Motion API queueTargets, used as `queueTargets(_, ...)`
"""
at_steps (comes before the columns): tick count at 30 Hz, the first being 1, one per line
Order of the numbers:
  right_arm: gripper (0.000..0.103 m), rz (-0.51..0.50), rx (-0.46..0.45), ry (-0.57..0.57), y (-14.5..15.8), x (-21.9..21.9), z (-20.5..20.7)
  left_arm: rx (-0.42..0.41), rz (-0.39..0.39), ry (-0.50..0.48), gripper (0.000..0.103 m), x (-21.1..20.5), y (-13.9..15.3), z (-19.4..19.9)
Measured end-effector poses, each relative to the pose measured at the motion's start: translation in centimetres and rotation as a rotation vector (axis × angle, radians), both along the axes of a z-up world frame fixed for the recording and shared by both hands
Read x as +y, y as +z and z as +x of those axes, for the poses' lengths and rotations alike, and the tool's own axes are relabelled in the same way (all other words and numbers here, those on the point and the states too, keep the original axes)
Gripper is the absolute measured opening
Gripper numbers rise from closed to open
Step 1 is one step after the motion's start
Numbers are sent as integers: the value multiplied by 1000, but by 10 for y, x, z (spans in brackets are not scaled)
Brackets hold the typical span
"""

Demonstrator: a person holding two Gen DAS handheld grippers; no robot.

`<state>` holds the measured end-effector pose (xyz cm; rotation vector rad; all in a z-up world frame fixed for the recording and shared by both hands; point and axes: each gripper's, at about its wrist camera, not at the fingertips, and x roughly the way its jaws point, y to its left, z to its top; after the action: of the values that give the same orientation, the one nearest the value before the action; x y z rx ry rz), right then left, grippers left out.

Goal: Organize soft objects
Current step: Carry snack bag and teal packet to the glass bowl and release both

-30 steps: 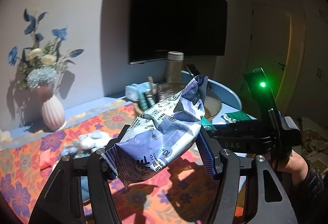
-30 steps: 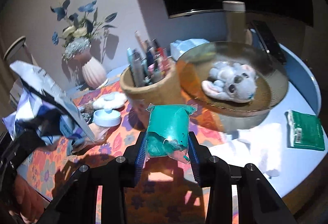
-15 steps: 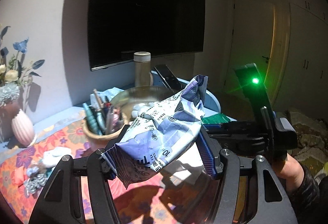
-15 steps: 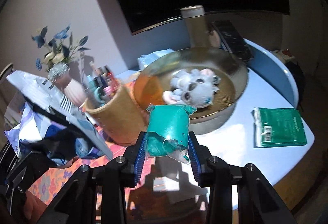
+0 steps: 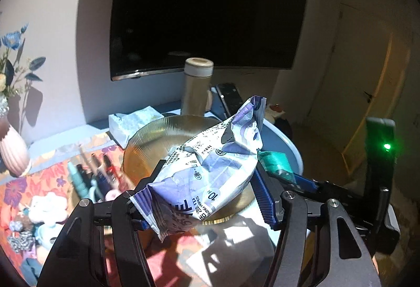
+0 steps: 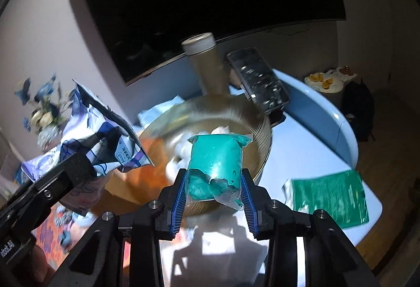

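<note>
My left gripper (image 5: 204, 197) is shut on a crumpled purple-and-white wipes packet (image 5: 210, 171), held in the air over the near side of the amber glass bowl (image 5: 157, 137). My right gripper (image 6: 214, 192) is shut on a small teal soft pack in clear wrap (image 6: 215, 163), also in front of the amber bowl (image 6: 236, 113). A white plush toy (image 6: 181, 150) lies blurred inside that bowl. In the right wrist view the wipes packet (image 6: 105, 140) and the left gripper (image 6: 76, 166) sit at the left. The teal pack (image 5: 275, 162) shows at the right of the left wrist view.
A green flat pack (image 6: 333, 197) lies on the blue table (image 6: 302, 150) at the right. Behind the bowl stand a tall beige bottle (image 5: 197, 87), a black remote (image 5: 229, 98) and a tissue pack (image 5: 134, 121). A cup of pens (image 5: 97, 176), a pink vase (image 5: 13, 153) and a floral cloth (image 5: 18, 189) are at the left.
Both grippers have swung to the right along the table with their packs still held. The bowl, bottle and remote now sit straight ahead, and the vase and flowers have slid to the left edge.
</note>
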<state>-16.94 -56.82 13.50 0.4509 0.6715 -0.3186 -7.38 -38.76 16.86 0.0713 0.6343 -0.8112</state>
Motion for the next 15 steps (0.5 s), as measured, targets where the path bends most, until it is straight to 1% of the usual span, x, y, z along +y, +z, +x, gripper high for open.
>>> queueTargets(5,38,5,30,-32,-8,-23,28,29,32,32,60,-20,-13,22)
queueTargets(6,40,1,34,-30,-10,-26,33,31,34,34,62,-23,-16,25)
queueTargets(7,42,-15,49,-20,-12,-26,40,30,35,38,67,-25,-18,27)
queueTargets(8,51,-36,75,-16,-14,-27,46,23,44,48,72,-27,-21,28)
queueTargets(9,63,-49,89,-18,-16,-28,49,11,57,57,85,-29,-22,29)
queueTargets(10,66,-55,89,-21,-18,-31,50,-11,61,68,87,-29,-23,29)
queueTargets(11,66,-50,80,-23,-19,-33,49,-22,67,69,87,-29,-23,29)
queueTargets(15,66,-8,65,-39,-20,-42,37,-27,72,41,87,-25,-21,23)
